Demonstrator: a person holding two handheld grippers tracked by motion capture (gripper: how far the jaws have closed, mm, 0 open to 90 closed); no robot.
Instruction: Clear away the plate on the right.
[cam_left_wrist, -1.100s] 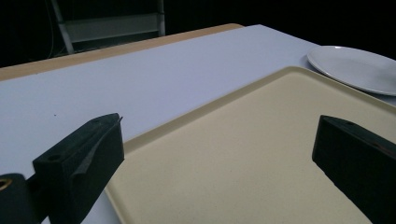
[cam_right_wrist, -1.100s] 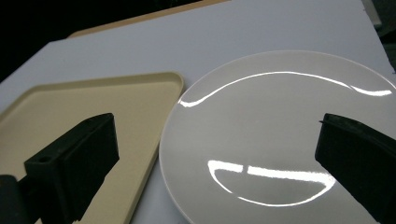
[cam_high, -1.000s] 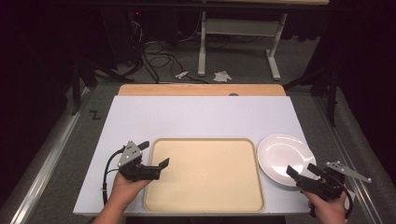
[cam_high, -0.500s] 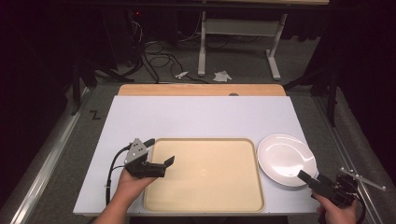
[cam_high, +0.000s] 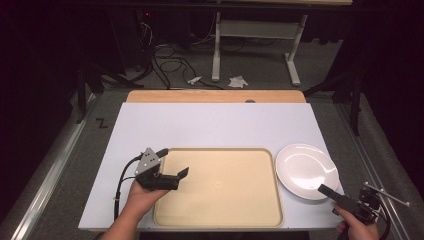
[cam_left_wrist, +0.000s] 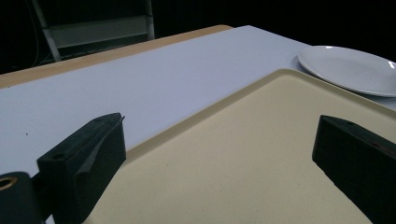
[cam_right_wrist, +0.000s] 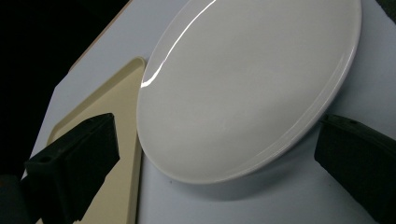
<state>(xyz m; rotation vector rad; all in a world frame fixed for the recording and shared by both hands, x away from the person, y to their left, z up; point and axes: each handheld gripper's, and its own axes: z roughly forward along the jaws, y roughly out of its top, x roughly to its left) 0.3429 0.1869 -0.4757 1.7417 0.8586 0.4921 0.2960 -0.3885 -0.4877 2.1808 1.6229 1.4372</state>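
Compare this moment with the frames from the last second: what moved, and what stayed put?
The left gripper slid rightward from the table's edge to sit over the tray's left rim, jaws open. The right gripper swung around, dipped toward the near right corner, then reached up to the plate's near edge, open, nothing grasped. Tray and plate did not move.

Mark on floor: a black "Z" shows in the high view, on the grey floor just left of the table, near the table's far left corner.
Tray: no text can be read on it.
Plate: no text or brand can be read on it.
Tools: no label or number can be read on either.
Table: no writing can be read on its top.
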